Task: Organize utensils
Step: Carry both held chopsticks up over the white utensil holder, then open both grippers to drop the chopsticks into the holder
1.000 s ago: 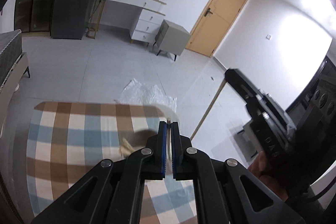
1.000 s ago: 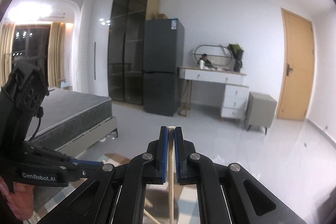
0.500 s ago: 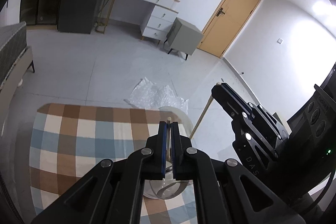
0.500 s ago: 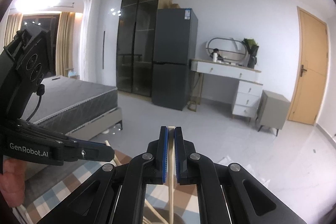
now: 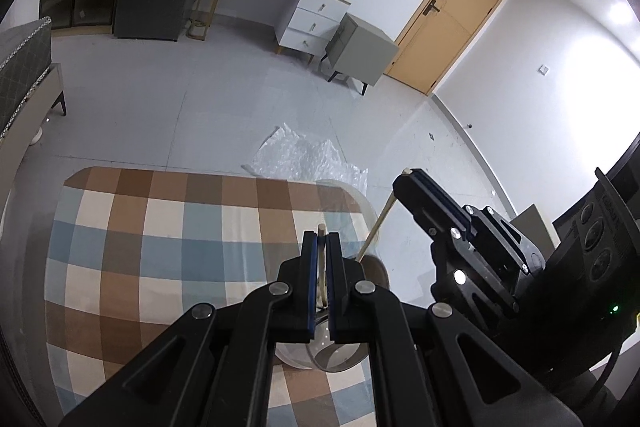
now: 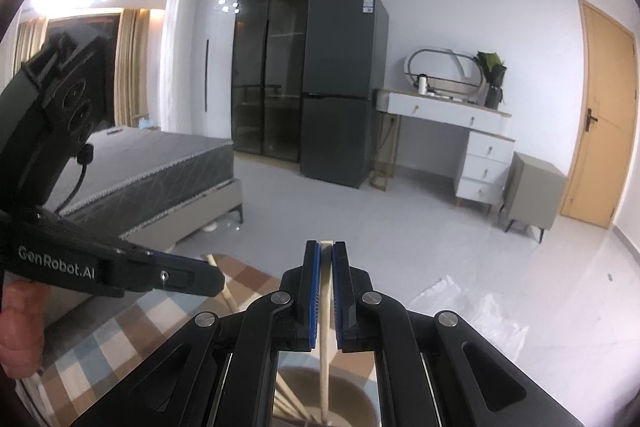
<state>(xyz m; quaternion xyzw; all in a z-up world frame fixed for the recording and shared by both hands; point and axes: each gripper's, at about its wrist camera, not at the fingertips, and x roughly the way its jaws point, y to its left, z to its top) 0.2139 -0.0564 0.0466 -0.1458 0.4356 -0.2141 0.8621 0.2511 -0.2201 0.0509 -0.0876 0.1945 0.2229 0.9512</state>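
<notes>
My left gripper (image 5: 321, 247) is shut on a thin wooden utensil handle (image 5: 320, 229) that hangs down into a clear glass container (image 5: 344, 355) on the checked tablecloth (image 5: 160, 247). My right gripper (image 6: 326, 259) is shut on another wooden utensil handle (image 6: 325, 347), whose lower end reaches into the same container (image 6: 292, 395). In the left wrist view the right gripper (image 5: 412, 179) holds its slanted stick (image 5: 378, 223) over the container rim. In the right wrist view the left gripper (image 6: 216, 281) is at left with its stick (image 6: 226, 291). The utensil heads are hidden.
The checked tablecloth covers a small table with its far edge (image 5: 200, 173) toward the room. Crumpled clear plastic (image 5: 304, 155) lies on the floor beyond it. A bed (image 6: 152, 163), fridge (image 6: 340, 87), white dresser (image 6: 460, 139), grey nightstand (image 6: 528, 187) and door (image 6: 604, 115) stand farther off.
Both grippers have come down and closer together over the table. The glass container has come into view under them, and both held wooden sticks now reach into it.
</notes>
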